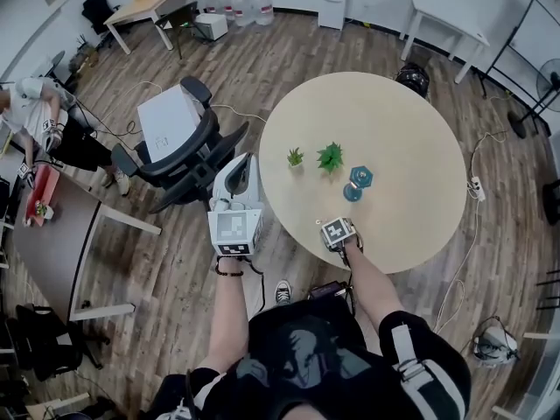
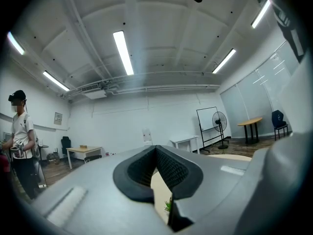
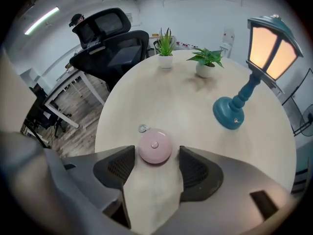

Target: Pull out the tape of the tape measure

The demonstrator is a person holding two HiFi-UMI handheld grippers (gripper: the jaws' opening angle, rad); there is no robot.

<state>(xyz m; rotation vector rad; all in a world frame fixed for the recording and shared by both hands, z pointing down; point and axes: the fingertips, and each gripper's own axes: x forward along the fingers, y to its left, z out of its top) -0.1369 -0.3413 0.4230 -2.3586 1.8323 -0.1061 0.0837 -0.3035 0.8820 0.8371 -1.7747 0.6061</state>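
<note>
Black T-shirt [image 1: 306, 357] with grey print, black wristband [image 1: 229, 272]

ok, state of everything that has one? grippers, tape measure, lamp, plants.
left gripper: shut, empty, held beside the table.
right gripper: open, jaws either side of the tape measure, not gripping.
tape measure: flat on the table, tape not pulled out, pull ring at its edge.
lamp: upright, panes glowing, looks lit.
potted plants: both upright.
</note>
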